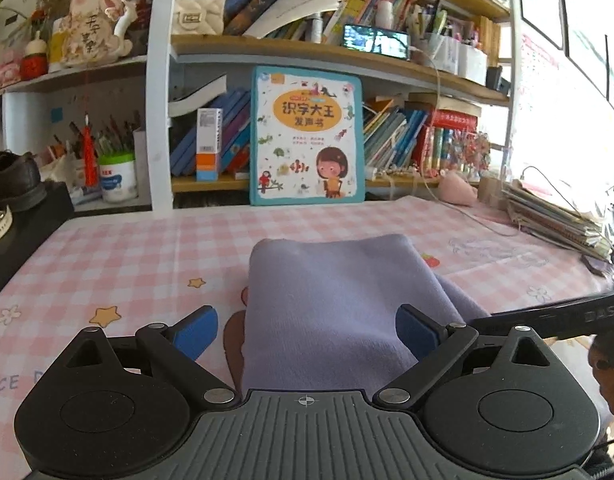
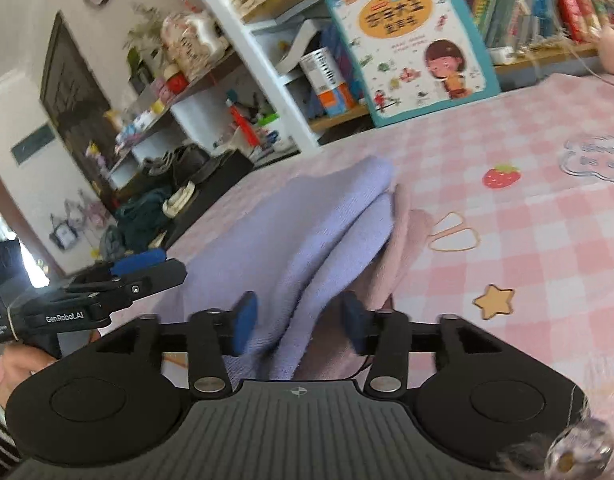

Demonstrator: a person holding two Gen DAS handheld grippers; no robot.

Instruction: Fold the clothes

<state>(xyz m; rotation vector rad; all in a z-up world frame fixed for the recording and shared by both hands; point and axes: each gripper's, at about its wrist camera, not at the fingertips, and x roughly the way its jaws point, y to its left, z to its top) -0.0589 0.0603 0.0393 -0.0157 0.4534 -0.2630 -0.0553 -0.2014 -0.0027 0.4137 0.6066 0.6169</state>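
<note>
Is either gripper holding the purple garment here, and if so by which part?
Neither: the left gripper and right gripper are both open, straddling the purple garment's near edge.

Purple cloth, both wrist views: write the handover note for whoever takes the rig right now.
Left gripper: jaws open, holding nothing, poised over the near edge of the folded purple cloth.
Right gripper: jaws open around the cloth's near layers, not pinching.
The cloth lies on the pink checked tablecloth, in front of the children's book.
Done: folded into layers.
Left: probably one more fold or tidying.
</note>
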